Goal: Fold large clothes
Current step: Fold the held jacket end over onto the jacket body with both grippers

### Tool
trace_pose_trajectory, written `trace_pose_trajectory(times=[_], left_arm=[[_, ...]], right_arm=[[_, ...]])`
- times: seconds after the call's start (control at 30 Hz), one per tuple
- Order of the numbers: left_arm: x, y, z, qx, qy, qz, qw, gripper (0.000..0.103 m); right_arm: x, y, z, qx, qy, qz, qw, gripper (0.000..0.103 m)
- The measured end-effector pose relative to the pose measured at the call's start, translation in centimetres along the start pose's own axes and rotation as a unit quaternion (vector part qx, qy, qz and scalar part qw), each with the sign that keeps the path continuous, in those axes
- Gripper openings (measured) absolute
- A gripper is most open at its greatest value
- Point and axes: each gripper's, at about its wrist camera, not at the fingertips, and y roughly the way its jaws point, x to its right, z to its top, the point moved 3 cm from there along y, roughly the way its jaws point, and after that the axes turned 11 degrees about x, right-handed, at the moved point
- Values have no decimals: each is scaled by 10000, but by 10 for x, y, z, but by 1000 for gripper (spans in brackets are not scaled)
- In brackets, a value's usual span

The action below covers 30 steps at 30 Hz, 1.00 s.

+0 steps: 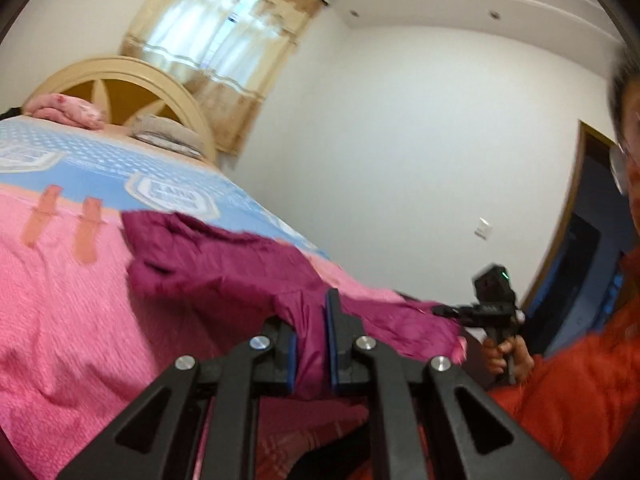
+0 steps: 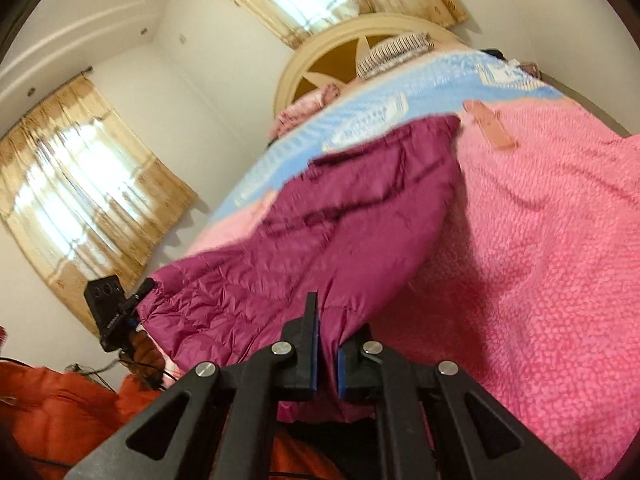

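Jacket (image 2: pixel 340 216), magenta, on pink bedspread (image 2: pixel 540 240); left gripper (image 1: pixel 311 344) and right gripper (image 2: pixel 328 354) each clamped on hem.

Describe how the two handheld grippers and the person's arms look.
Both the left gripper and the right gripper are matte black scissor linkages with round silver pivot bolts, triangular cut-outs in the outer arms, and blue pads lining the fingers. The right gripper's black camera block shows a small green light. The sleeves are orange-red.

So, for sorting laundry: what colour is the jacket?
Magenta-purple jacket, clearest in the right wrist view.
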Motion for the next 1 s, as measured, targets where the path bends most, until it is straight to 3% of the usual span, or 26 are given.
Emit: trace_pose_trajectory(times=[0.13, 0.27, 0.37, 0.57, 0.7, 0.87, 1.0], left_arm=[[-29, 31, 34, 57, -472, 463, 9978, 12], [-74, 79, 63, -126, -725, 1184, 9902, 12], [-119, 130, 83, -384, -1018, 1707, 9793, 12], [-180, 201, 89, -844, -976, 2564, 9579, 12], [-222, 244, 82, -1190, -1021, 2986, 9414, 12], [-262, 283, 62, -1666, -1114, 3359, 9203, 14], [-287, 288, 53, -1834, -1816, 3254, 9096, 19]], right_arm=[[9, 13, 42, 298, 310, 151, 9990, 5], [27, 53, 96, 404, 453, 41, 9981, 5], [44, 93, 134, 434, 748, -31, 9962, 5], [89, 197, 192, 291, 913, -568, 9938, 5], [128, 255, 207, 219, 1215, -879, 9885, 5], [175, 315, 200, 43, 1553, -1252, 9799, 7], [205, 340, 191, -96, 2038, -1261, 9708, 9]])
